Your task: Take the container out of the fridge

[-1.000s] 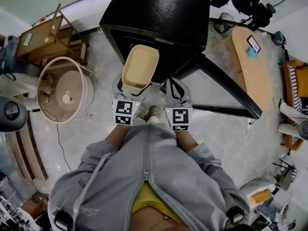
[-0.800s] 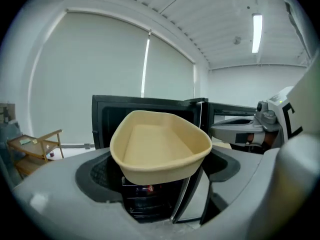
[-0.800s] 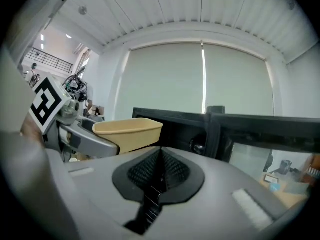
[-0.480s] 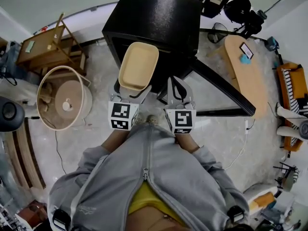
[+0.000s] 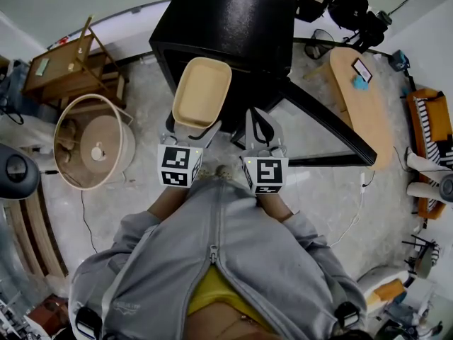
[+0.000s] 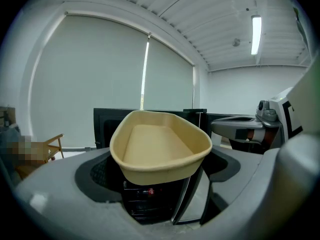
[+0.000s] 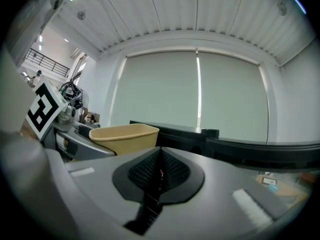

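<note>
A tan, empty, oval container (image 5: 202, 93) is held in the air in front of the black fridge (image 5: 226, 20). My left gripper (image 5: 192, 129) is shut on its near end, jaws wide around it. In the left gripper view the container (image 6: 160, 146) fills the space between the jaws of the left gripper (image 6: 160, 170), with the fridge's dark opening (image 6: 102, 124) behind it. My right gripper (image 5: 260, 129) is beside it on the right, shut and empty. In the right gripper view its pads meet at the right gripper (image 7: 160, 171), and the container (image 7: 125, 134) shows at the left.
The fridge door (image 5: 333, 129) stands swung open to the right. A round white basket (image 5: 95, 140) and a wooden chair (image 5: 71, 55) stand at the left. A long wooden table (image 5: 368, 98) is at the right. A person's grey jacket fills the lower view.
The container and my left gripper have drifted slightly left in front of the fridge. The grip is the same, and the right gripper stays shut beside it.
</note>
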